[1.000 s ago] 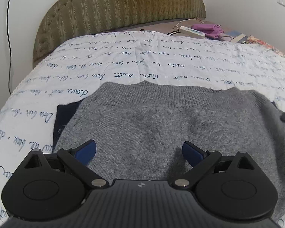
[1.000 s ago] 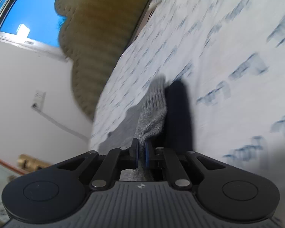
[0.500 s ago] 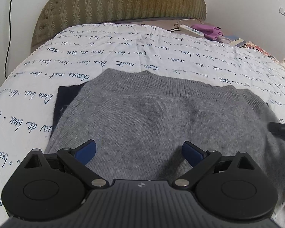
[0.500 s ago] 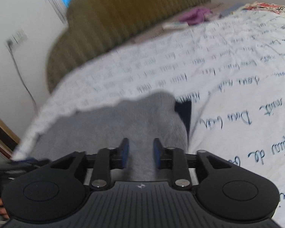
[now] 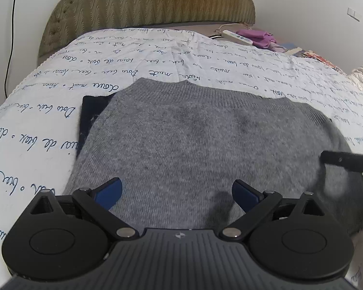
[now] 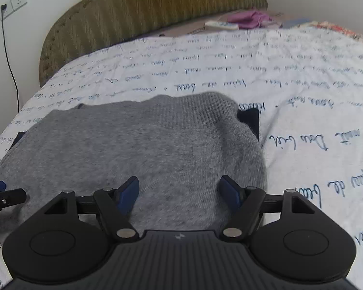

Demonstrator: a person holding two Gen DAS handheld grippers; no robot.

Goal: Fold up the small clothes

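A grey knitted garment [image 5: 200,140] lies folded on the bed, its ribbed hem on the far side. It also shows in the right wrist view [image 6: 138,149]. A dark navy piece [image 5: 92,111] lies under it, its corners showing at the left and, in the right wrist view, at the right [image 6: 250,118]. My left gripper [image 5: 176,193] is open and empty above the garment's near edge. My right gripper [image 6: 179,191] is open and empty above the garment's right half. One right finger shows at the right edge of the left wrist view [image 5: 346,160].
The bed has a white sheet with blue script [image 5: 205,67] and an olive padded headboard [image 5: 145,2]. A white power strip [image 5: 237,37] and purple cloth [image 5: 259,36] lie at the far right. A wall socket with a black cable [image 6: 9,7] is at left.
My right gripper let go of the grey garment's edge, opened wide and swung level over the garment. The left gripper stayed open and lifted back slightly.
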